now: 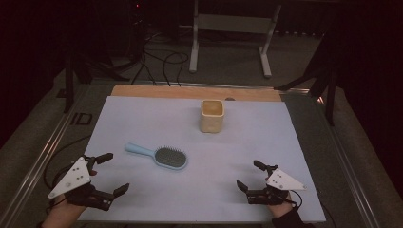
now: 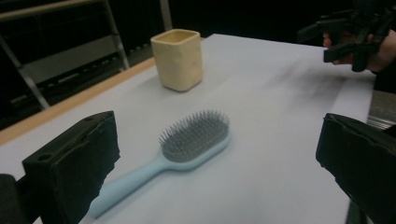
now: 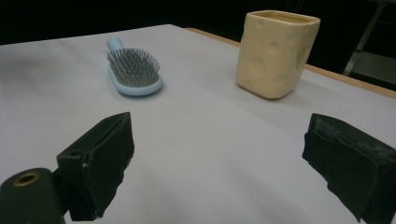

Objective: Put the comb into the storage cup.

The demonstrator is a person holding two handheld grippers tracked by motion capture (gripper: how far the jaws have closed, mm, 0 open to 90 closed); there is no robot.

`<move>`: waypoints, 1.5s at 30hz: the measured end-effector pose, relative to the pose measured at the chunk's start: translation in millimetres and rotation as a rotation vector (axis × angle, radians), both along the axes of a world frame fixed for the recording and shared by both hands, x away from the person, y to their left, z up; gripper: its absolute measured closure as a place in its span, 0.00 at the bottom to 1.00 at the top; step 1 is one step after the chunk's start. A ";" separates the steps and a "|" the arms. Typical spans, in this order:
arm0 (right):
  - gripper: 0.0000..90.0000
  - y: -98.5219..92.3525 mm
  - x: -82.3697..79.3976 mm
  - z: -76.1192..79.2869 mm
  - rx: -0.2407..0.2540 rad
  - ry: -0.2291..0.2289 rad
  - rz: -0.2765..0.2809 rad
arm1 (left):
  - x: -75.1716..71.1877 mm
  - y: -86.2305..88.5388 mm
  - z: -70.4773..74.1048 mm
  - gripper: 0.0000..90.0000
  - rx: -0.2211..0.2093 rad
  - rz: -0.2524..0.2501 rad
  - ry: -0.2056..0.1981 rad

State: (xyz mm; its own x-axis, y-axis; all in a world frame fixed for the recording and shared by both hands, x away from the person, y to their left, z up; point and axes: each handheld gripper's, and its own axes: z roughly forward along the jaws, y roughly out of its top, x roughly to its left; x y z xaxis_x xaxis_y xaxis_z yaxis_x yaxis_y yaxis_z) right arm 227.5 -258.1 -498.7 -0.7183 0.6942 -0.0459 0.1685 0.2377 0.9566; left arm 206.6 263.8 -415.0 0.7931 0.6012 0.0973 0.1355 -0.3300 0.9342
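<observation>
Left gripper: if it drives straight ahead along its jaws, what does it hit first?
Likely the light blue hairbrush, lying bristles-up between the open jaws of the left gripper. The cream cup stands farther back, slightly off line.

white sheet | wooden table edge | metal frame | floor cables

Both grippers sit low at the near edge, each held in a hand that comes in from below. The left gripper has its jaws spread wide — nothing between them — and angles inward to the right. The right gripper is likewise agape and empty, angled inward to the left.
</observation>
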 end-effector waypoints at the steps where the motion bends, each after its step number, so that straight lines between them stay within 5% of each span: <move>1: 0.09 -0.1 0.1 0.2 -0.001 -0.003 0.001 | 0.9 -0.1 1.4 0.00 0.002 0.000 -0.003; 8: 0.09 0.1 0.3 0.9 0.019 0.005 0.008 | 9.8 -4.0 7.7 0.00 0.016 0.010 -0.009; 15: 0.09 0.4 0.4 1.0 0.014 0.001 0.004 | 26.5 -8.0 9.2 0.00 0.024 -0.003 0.034; 26: 0.09 0.0 -0.4 2.3 0.021 -0.002 0.006 | 57.9 -9.5 15.0 0.00 0.026 0.070 0.032; 45: 0.10 2.1 -2.3 3.5 0.027 -0.002 0.017 | 101.2 -0.6 -8.3 0.00 0.085 0.155 0.115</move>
